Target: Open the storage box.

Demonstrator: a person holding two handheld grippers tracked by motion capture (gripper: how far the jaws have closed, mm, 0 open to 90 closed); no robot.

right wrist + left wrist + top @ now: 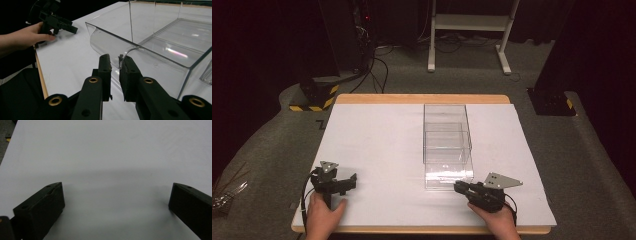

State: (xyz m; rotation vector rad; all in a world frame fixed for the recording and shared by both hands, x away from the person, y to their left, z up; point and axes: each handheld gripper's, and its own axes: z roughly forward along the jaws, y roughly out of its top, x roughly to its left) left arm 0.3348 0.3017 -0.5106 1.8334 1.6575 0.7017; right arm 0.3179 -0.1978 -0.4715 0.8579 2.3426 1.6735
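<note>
A clear plastic case (444, 117) stands at the middle of the white table (377, 145), with its clear drawer (449, 172) slid out toward me. My right gripper (460, 187) sits at the drawer's front. In the right gripper view its jaws (115, 62) are closed on the curved handle lip (119, 58) of the drawer (162, 47). My left gripper (349, 181) rests low near the table's front left, apart from the case. Its jaws (116, 195) stand wide open over bare white surface. The left gripper (62, 23) and its hand (27, 35) also appear far off in the right gripper view.
The table has a wooden rim (422, 98). On the carpet behind it stand a white frame's legs (504, 55), cables (379, 65) and black posts with yellow-black striped bases (314, 97). Another black base (552, 102) sits at the back right.
</note>
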